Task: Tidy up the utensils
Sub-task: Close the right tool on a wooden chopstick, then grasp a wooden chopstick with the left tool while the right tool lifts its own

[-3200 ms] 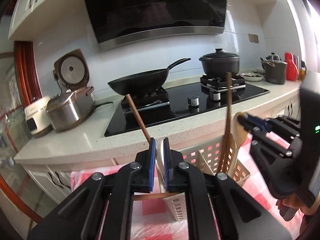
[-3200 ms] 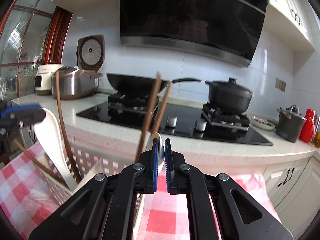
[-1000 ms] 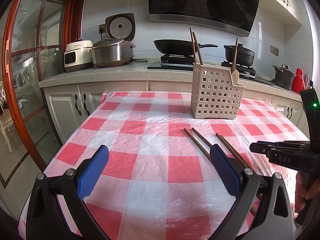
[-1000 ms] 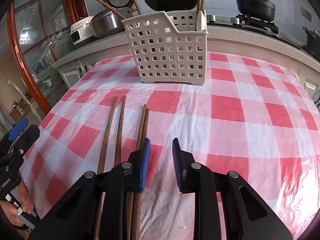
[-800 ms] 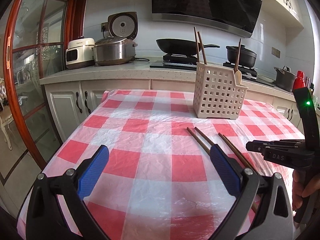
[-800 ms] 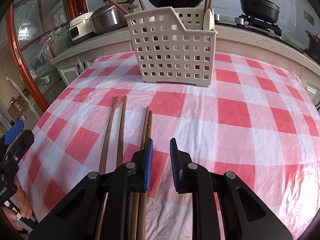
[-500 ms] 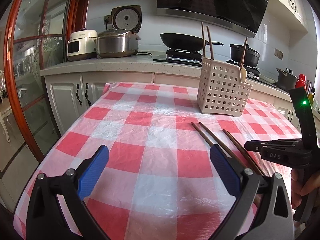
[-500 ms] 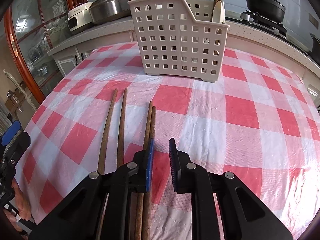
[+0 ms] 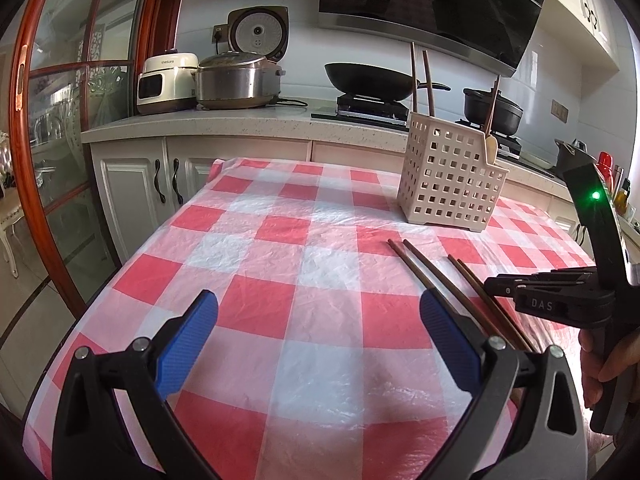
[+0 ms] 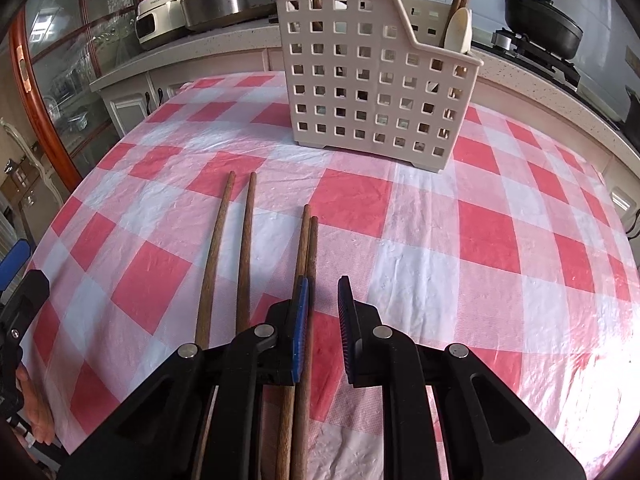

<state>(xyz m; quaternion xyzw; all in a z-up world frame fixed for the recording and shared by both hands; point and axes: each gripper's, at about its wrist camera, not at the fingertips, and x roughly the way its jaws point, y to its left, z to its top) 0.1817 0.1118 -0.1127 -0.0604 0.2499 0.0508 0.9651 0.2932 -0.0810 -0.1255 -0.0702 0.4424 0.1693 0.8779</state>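
Observation:
A cream perforated utensil basket (image 10: pixel 372 80) stands on the red-checked tablecloth (image 10: pixel 500 240) and holds chopsticks and a pale spoon (image 10: pixel 459 32); it also shows in the left wrist view (image 9: pixel 448 176). Two pairs of brown chopsticks lie on the cloth: a left pair (image 10: pixel 228 248) and a right pair (image 10: pixel 306 280). My right gripper (image 10: pixel 322 308) is open by a narrow gap, empty, low over the right pair, its left finger above them. My left gripper (image 9: pixel 316 332) is wide open and empty over the cloth. The chopsticks (image 9: pixel 436 276) lie to its right.
A counter behind the table carries a rice cooker (image 9: pixel 236 76), a white appliance (image 9: pixel 166 82), a wok (image 9: pixel 368 78) and a black pot (image 9: pixel 492 106). A wood-framed glass door (image 9: pixel 48 120) stands at the left. The table's left edge (image 9: pixel 132 256) drops off.
Both grippers left the basket and drew back over the table. In the last second my right gripper narrowed its gap and sank closer to the right pair of chopsticks. My left gripper stayed wide open.

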